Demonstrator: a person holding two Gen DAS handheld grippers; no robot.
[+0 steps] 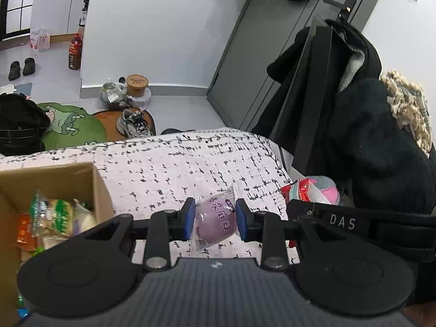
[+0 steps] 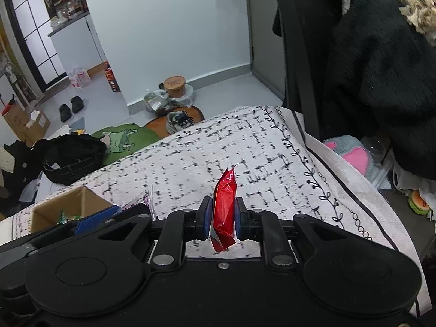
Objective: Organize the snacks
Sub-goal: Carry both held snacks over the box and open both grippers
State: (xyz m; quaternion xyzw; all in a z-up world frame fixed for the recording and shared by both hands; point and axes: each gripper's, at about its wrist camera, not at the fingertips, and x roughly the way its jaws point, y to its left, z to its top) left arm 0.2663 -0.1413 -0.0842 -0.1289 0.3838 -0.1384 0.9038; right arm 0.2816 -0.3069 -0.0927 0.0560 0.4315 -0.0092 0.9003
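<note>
My left hand-held gripper (image 1: 215,219) pinches a purple mochi (image 1: 214,222) in its clear wrapper, the blue pads pressing its round sides just above the patterned cloth (image 1: 169,169). I judge it light, soft and easy to squash, with slippery film, so the hold belongs across the plump middle with gentle pressure, not on the crimped ends. My right hand-held gripper (image 2: 222,219) is pressed nearly together on a red packet (image 2: 224,209), which stands on edge between the pads, its torn-looking tip pointing up. That one seems light, thin and crinkly; I judge a grip across the flat faces near the middle safest, since the foil could slide. Just left of my left gripper sits the box (image 1: 96,188), open and already holding several wrapped snacks. The left view looks down into that box and shows more red and pink wrappers at the cloth's right edge; the right view shows only a corner of the box (image 2: 81,204) but more of the cloth's bordered edge (image 2: 313,163). Farther off, both views show a shoe (image 1: 133,124) on the floor and dark coats (image 1: 368,125) hanging at right.
</note>
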